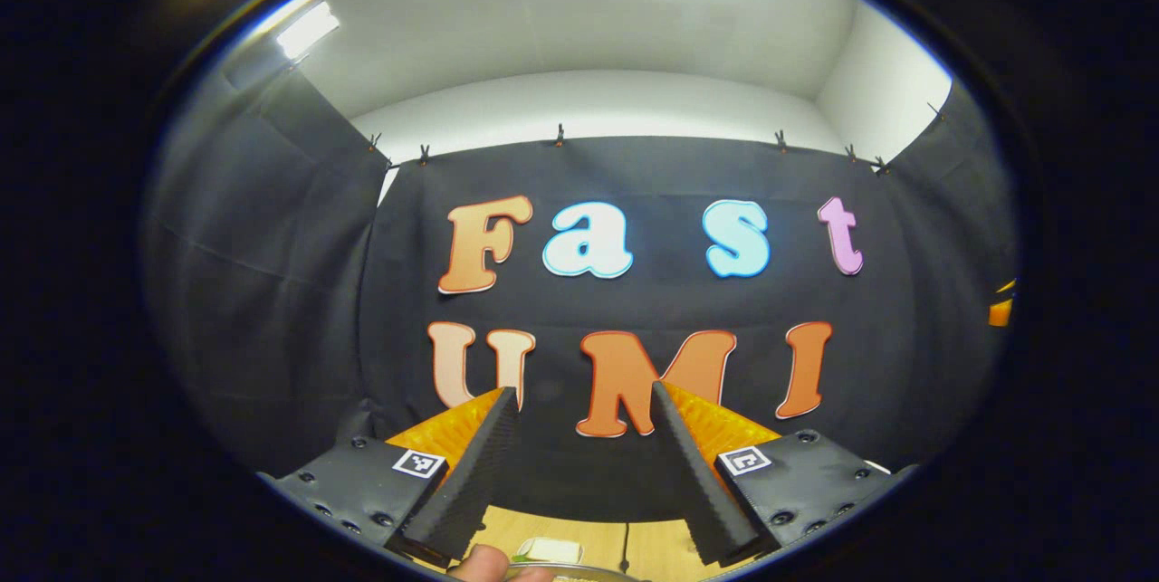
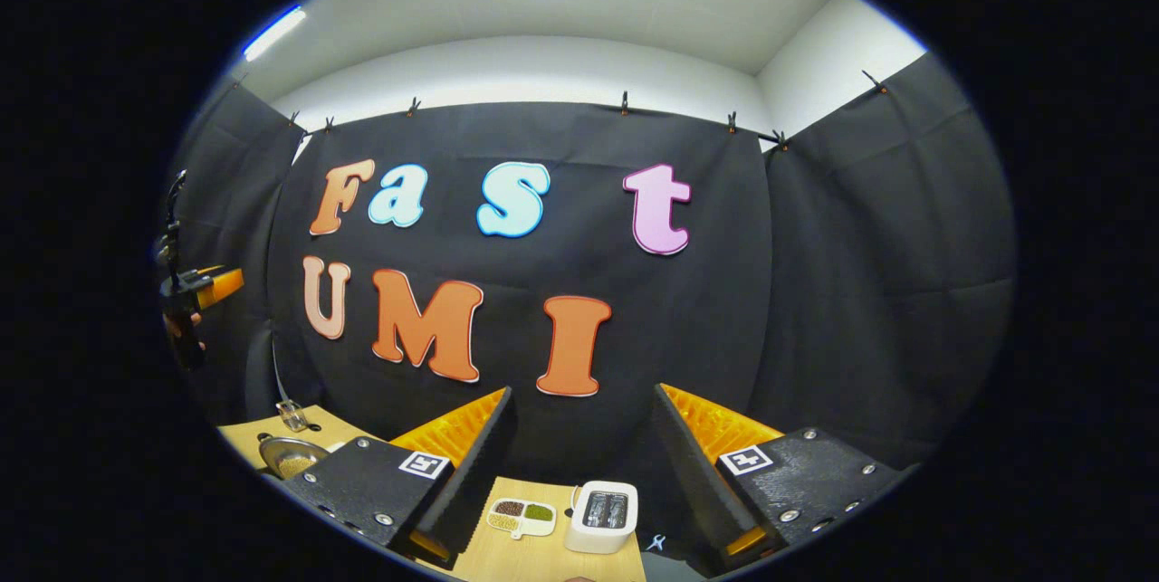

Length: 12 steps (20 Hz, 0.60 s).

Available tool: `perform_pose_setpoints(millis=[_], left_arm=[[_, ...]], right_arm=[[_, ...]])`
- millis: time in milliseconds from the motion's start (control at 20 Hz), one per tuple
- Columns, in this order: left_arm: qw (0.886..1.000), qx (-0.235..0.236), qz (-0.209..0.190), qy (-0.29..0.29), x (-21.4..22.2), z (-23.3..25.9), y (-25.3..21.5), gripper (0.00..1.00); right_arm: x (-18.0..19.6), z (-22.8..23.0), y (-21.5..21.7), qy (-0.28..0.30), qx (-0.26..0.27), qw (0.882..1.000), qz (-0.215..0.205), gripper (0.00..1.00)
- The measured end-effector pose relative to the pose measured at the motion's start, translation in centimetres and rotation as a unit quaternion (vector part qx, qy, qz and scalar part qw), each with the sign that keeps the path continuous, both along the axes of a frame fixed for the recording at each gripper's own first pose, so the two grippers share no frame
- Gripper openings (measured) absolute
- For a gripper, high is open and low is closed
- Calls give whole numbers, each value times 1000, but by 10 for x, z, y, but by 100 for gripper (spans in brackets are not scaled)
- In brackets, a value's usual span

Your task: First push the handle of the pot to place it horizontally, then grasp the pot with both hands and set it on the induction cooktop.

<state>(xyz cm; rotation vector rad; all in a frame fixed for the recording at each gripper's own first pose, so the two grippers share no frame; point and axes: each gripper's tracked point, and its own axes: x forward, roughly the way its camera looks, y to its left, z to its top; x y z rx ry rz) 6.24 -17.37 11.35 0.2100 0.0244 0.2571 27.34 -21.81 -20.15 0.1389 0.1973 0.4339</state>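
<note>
Overhead, both grippers, left (image 1: 584, 473) and right (image 2: 584, 473), gape empty above the table (image 2: 543, 555); descending blind risks missing the pot's handle.

Wooden table (image 2: 543, 559) at bottom. On it: white divided dish (image 2: 522, 517) with dark and green grains, just beside a white toaster (image 2: 601, 517). Small clip (image 2: 656, 543) right of toaster. Black cloth wall (image 2: 860, 292) behind, white ceiling (image 2: 561, 3) with lights.

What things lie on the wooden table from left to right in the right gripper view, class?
Round metal pot → white divided dish of brown and green grains → white box-shaped appliance → small clip.
</note>
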Motion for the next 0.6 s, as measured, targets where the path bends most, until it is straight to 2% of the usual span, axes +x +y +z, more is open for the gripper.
perform_pose_setpoints(millis=[100,150,200,250,300,350,450,600], left_arm=[[1000,-2,-15,-18,3,22,-21,96],[999,-1,-13,-33,1,34,-25,95],[999,-5,-6,-53,-3,49,-26,96],[998,-16,-13,-66,-6,61,-31,93],[996,-27,-19,-77,-9,70,-35,95],[995,-34,-22,-86,-10,80,-37,96],[995,-40,-22,-88,-12,93,-35,97],[994,-53,-7,-94,-18,106,-26,97]], right_arm=[[4,26,-4,-20,8,1000,-11,93],[6,37,-6,-28,7,999,-21,97],[11,45,-9,-32,5,999,-38,94],[12,56,-10,-34,7,998,-49,89],[11,66,-8,-40,13,998,-50,90],[6,78,-6,-47,21,997,-50,97],[7,97,-2,-55,34,997,-49,94],[8,115,8,-48,55,996,-43,97]])
